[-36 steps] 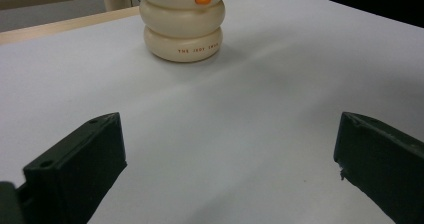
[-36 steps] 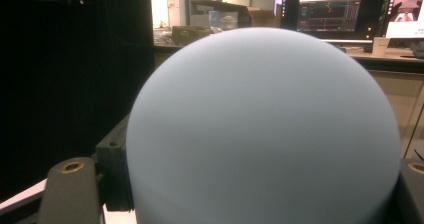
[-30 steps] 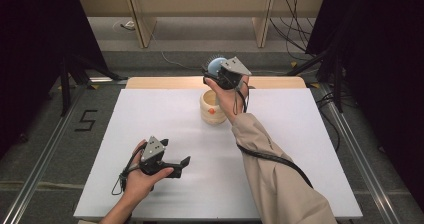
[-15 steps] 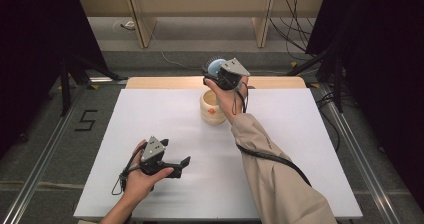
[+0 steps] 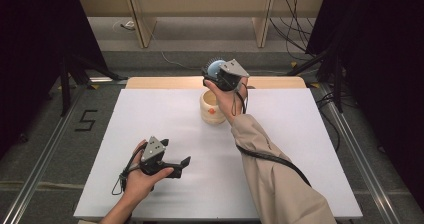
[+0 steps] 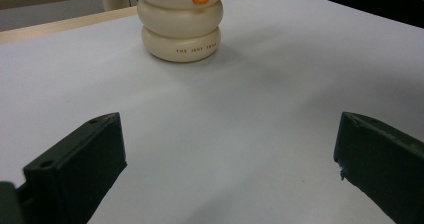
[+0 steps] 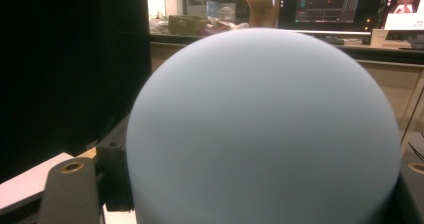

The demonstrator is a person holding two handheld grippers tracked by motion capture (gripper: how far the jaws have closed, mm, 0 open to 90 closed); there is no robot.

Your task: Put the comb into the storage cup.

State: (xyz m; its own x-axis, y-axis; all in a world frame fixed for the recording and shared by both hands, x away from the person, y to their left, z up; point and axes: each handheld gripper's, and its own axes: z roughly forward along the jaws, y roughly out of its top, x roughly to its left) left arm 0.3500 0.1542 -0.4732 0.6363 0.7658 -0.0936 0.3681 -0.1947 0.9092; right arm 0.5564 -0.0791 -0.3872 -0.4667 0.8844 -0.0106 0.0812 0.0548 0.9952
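A cream, ring-stacked pot (image 5: pixel 212 109) with an orange knob on its side stands at the back middle of the white table (image 5: pixel 300 149). Above its far rim, my right gripper (image 5: pixel 214 75) is shut on a pale blue dome (image 5: pixel 215 66) and holds it in the air. In the right gripper view the blue dome (image 7: pixel 265 129) sits between the two black jaws of the right gripper (image 7: pixel 240 189). My left gripper (image 5: pixel 176 153) rests low at the front left, open and with nothing in it. Seen from the left gripper (image 6: pixel 230 159), the cream pot (image 6: pixel 181 29) stands well ahead.
The white table ends at a wooden strip (image 5: pixel 165 82) along its back edge. Behind it are wooden legs (image 5: pixel 140 21) and loose cables (image 5: pixel 292 31) on the floor. Dark stands (image 5: pixel 70 74) flank the table. A "5" mark (image 5: pixel 86 120) is on the floor at left.
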